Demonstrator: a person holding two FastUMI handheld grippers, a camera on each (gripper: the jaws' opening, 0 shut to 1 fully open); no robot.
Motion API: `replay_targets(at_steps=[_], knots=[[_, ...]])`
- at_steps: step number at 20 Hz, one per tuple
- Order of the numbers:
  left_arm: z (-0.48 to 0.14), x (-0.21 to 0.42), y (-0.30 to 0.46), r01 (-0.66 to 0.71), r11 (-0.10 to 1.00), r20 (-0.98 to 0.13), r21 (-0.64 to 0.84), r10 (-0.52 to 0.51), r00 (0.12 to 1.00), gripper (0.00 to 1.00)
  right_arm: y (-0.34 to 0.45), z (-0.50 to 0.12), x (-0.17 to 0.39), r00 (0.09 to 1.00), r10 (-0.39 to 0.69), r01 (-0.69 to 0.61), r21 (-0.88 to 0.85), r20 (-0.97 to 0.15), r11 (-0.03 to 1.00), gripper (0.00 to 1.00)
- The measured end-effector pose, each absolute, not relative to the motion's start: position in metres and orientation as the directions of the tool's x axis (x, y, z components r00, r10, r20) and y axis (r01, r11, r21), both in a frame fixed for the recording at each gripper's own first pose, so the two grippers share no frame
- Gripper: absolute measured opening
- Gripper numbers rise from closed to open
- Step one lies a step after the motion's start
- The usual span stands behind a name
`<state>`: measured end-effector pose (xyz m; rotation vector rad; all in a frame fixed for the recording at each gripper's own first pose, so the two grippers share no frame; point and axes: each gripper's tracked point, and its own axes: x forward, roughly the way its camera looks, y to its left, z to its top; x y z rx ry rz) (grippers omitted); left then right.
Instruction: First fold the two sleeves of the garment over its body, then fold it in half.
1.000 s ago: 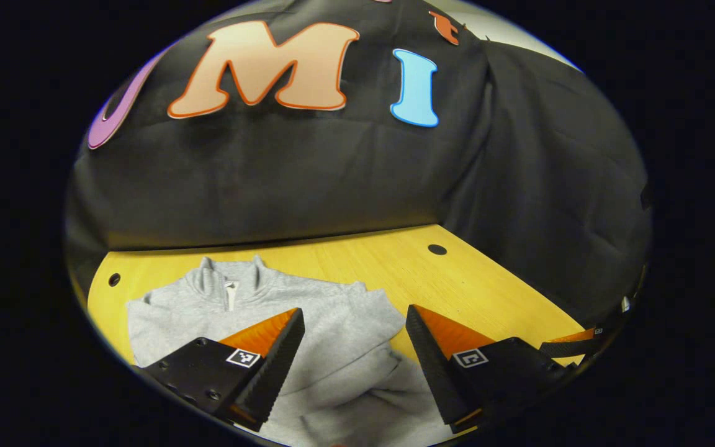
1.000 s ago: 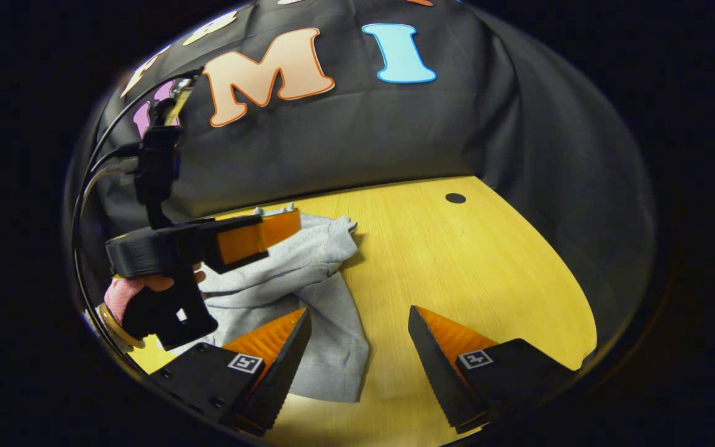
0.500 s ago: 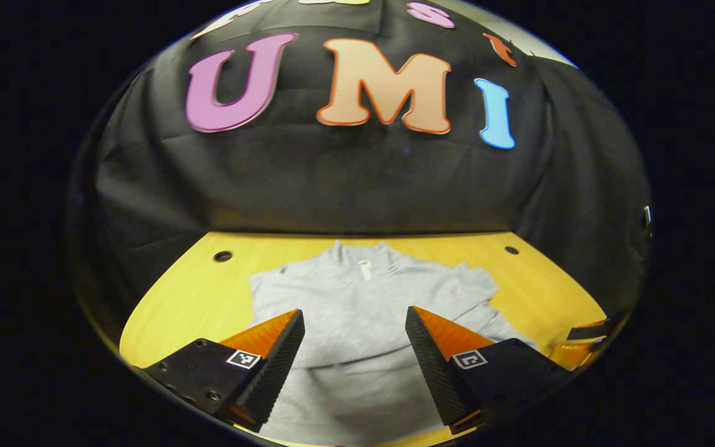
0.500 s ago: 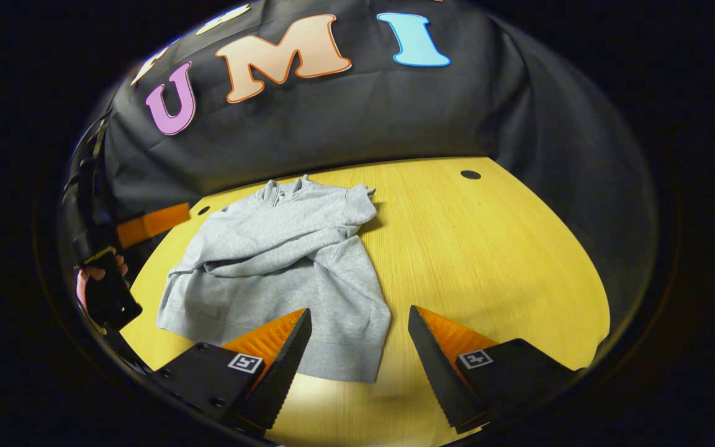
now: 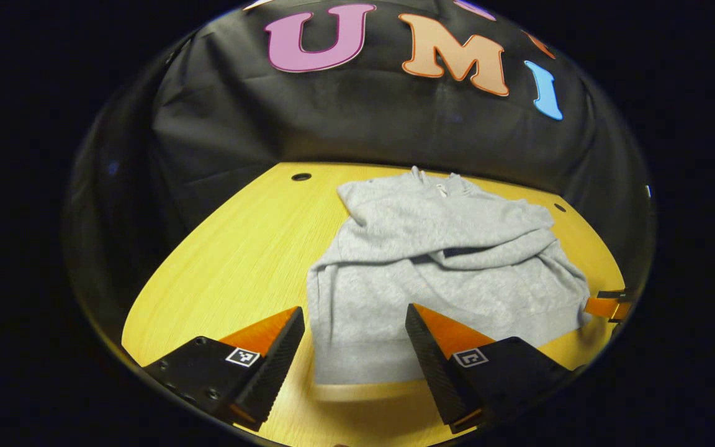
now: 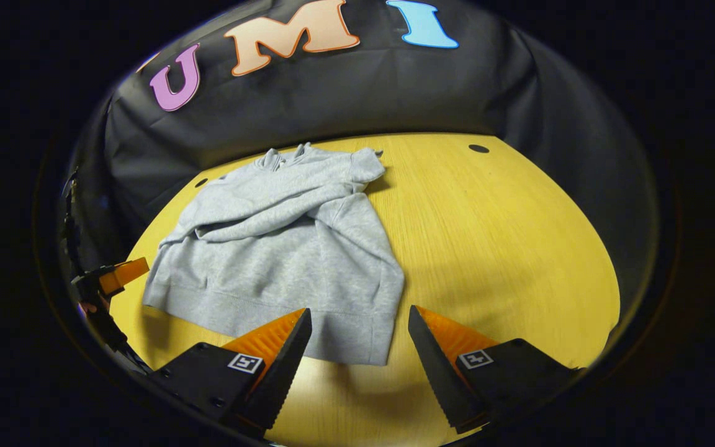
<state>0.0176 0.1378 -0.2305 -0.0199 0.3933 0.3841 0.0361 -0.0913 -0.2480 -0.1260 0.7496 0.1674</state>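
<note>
Here, a grey garment (image 5: 450, 267) with both sleeves crossed over its body is spread mid-frame on the yellow counter (image 5: 233, 248). Both the left hand-held gripper (image 5: 354, 347) and right hand-held gripper (image 6: 357, 347) are held wide open, gripping nothing, at the hem.

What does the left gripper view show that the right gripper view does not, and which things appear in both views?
Left gripper view: its own left gripper, jaws open over the near hem, and part of the other gripper at the table's right edge. It sees two table holes, one to the left of the collar.

Right gripper view: its own right gripper, jaws open at the hem's right corner, with the left gripper at the far left and bare table to the right.

Both: the grey sweatshirt lying flat, sleeves folded across its body, not yet halved, untouched by either gripper.
</note>
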Motion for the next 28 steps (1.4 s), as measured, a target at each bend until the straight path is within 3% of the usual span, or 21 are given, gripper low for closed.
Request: replay_targets(at_steps=[2,13,14,16,17,19,20,21,22,24,25,26,28], knots=[[-0.241,0.013,0.133,-0.370,0.928,-0.389,0.038,0.355,0.850,0.96,-0.091,-0.254,0.031,0.712,0.103,-0.208,-0.069,-0.694,0.976,0.94],[-0.277,0.014,0.121,-0.377,0.924,-0.444,0.064,0.365,0.818,0.98,-0.092,-0.264,0.030,0.719,0.091,-0.241,-0.124,-0.689,0.963,0.96],[-0.276,0.016,0.121,-0.371,0.926,-0.435,0.063,0.360,0.825,0.98,-0.090,-0.264,0.031,0.719,0.092,-0.242,-0.124,-0.689,0.962,0.90],[-0.276,0.015,0.121,-0.370,0.927,-0.431,0.056,0.357,0.829,0.96,-0.088,-0.265,0.031,0.715,0.097,-0.245,-0.119,-0.692,0.962,0.87],[-0.277,0.016,0.120,-0.364,0.930,-0.437,0.056,0.350,0.829,0.95,-0.089,-0.263,0.031,0.715,0.098,-0.248,-0.119,-0.692,0.961,0.78],[-0.276,0.018,0.113,-0.334,0.941,-0.438,0.048,0.321,0.840,0.93,-0.086,-0.264,0.029,0.708,0.109,-0.260,-0.113,-0.698,0.959,0.77],[-0.277,0.020,0.110,-0.322,0.946,-0.440,0.044,0.308,0.844,0.76,-0.083,-0.266,0.029,0.702,0.110,-0.246,-0.094,-0.704,0.965,0.75],[-0.276,0.023,0.105,-0.309,0.950,-0.438,0.040,0.295,0.849,0.63,-0.082,-0.265,0.031,0.703,0.108,-0.239,-0.091,-0.702,0.967,0.52],[-0.277,0.025,0.101,-0.297,0.954,-0.441,0.042,0.285,0.851,0.48,-0.077,-0.269,0.030,0.689,0.124,-0.246,-0.069,-0.714,0.967,0.51],[-0.278,0.030,0.095,-0.290,0.956,-0.442,0.043,0.278,0.853,0.16,-0.073,-0.270,0.028,0.684,0.111,-0.217,-0.056,-0.721,0.974,0.24],[-0.278,0.030,0.095,-0.287,0.957,-0.448,0.047,0.277,0.850,0.10,-0.074,-0.268,0.028,0.686,0.111,-0.219,-0.059,-0.719,0.974,0.17],[-0.278,0.031,0.095,-0.280,0.959,-0.457,0.051,0.272,0.847,0.03,-0.073,-0.268,0.029,0.684,0.107,-0.219,-0.063,-0.722,0.974,0.17],[-0.277,0.030,0.094,-0.256,0.965,-0.482,0.052,0.249,0.840,0.01,-0.074,-0.267,0.029,0.681,0.101,-0.218,-0.069,-0.725,0.974,0.13]])
